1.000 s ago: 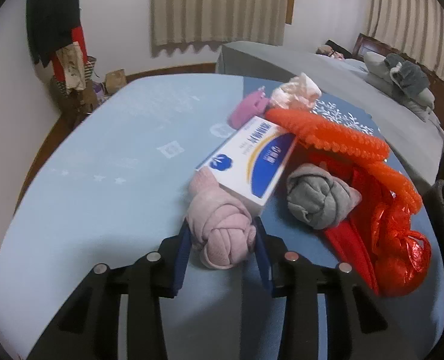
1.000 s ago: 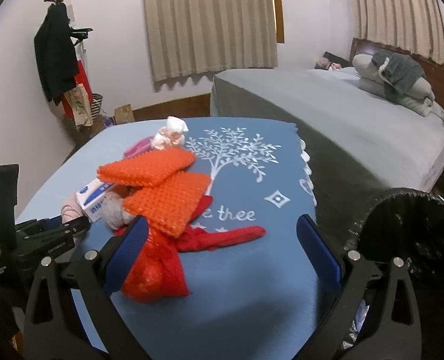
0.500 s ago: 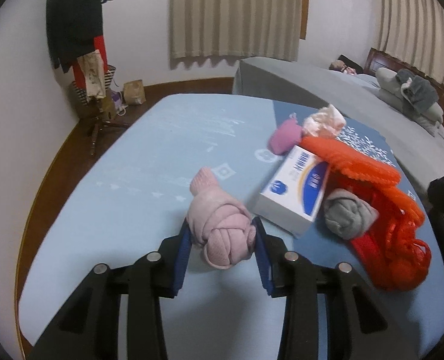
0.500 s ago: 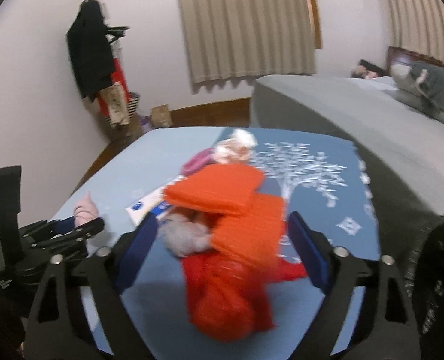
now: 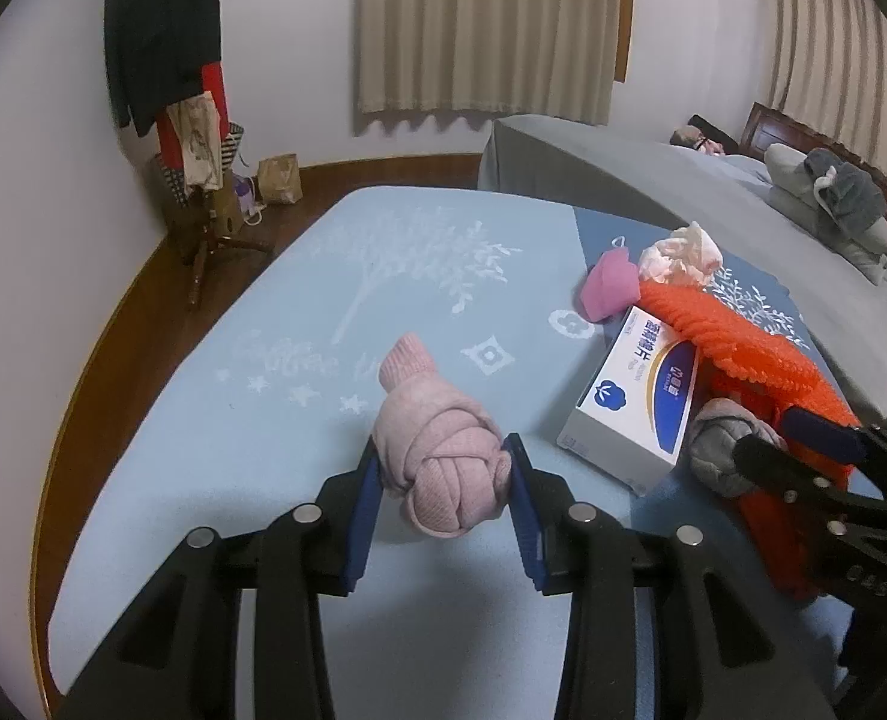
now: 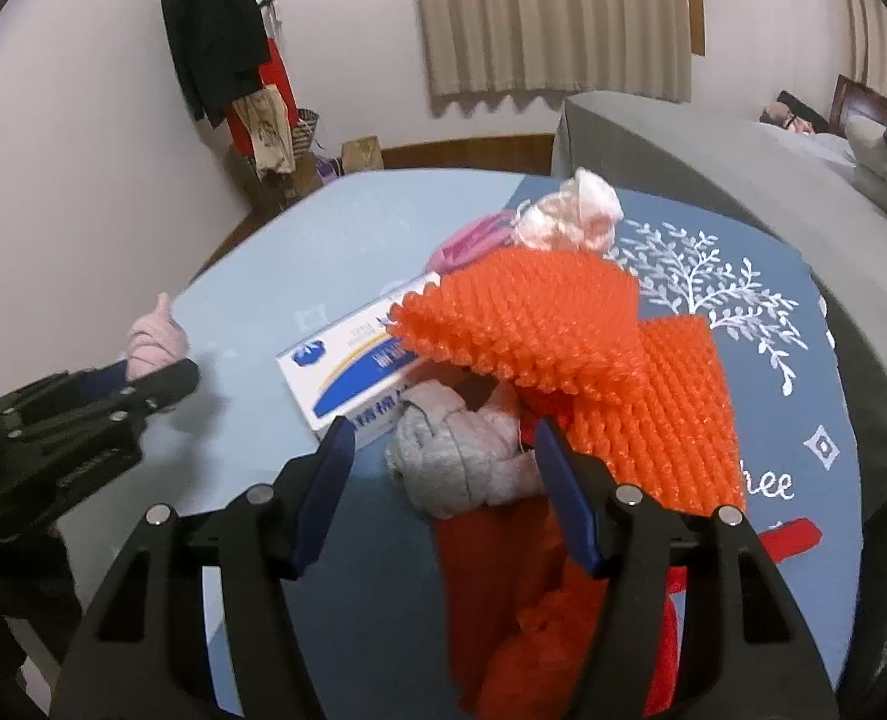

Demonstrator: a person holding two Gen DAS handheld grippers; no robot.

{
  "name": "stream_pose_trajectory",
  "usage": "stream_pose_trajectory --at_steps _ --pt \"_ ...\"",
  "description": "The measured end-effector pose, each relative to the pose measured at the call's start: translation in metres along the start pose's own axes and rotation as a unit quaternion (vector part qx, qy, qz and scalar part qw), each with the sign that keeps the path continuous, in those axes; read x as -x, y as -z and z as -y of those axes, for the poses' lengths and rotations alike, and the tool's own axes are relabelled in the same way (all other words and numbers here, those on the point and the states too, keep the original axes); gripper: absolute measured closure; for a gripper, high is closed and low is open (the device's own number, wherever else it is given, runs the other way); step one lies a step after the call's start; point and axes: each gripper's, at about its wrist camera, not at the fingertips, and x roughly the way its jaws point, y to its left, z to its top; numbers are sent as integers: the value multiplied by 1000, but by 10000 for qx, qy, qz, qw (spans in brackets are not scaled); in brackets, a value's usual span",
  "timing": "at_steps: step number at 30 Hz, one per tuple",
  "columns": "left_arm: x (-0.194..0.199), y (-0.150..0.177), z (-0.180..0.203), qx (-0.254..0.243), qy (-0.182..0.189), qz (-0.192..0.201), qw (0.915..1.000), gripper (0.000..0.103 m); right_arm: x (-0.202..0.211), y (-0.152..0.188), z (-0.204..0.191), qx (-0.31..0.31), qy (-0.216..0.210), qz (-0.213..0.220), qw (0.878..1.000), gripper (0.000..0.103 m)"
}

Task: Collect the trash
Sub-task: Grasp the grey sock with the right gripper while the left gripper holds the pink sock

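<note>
I have the pink knotted sock (image 5: pixel 443 468) pinched in my left gripper (image 5: pixel 443 501) above the blue tablecloth (image 5: pixel 263 420). My right gripper (image 6: pixel 443 474) is closing around the grey knotted sock (image 6: pixel 455 456), between the white box (image 6: pixel 353 360) and orange mesh (image 6: pixel 563 348), not yet squeezing.

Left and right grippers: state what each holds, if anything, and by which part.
Left gripper clamps the pink sock ball across its knotted body. Right gripper holds nothing yet; its jaws are closing around the grey sock ball.
</note>
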Motion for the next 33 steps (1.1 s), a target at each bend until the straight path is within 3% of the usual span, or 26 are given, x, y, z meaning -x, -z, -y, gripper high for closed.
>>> stream_pose_trajectory --at_steps 5,8,12,23,30,33 --pt "0 1 2 -2 13 -14 10000 63 -13 5 0 58 78 -149 9998 42" --pt "0 2 5 -28 33 -26 10000 63 -15 7 1 58 119 -195 9997 57" --pt "3 1 6 -74 50 -9 10000 63 -11 6 3 32 -17 -186 9998 63" --pt "21 -4 21 -193 132 116 9997 63 47 5 10 -178 -615 346 9973 64" --pt "31 -5 46 -383 355 160 9985 63 78 11 27 -289 -448 507 9973 64" --pt "38 -5 67 -495 517 207 9972 63 94 15 36 -282 -286 621 9973 69"
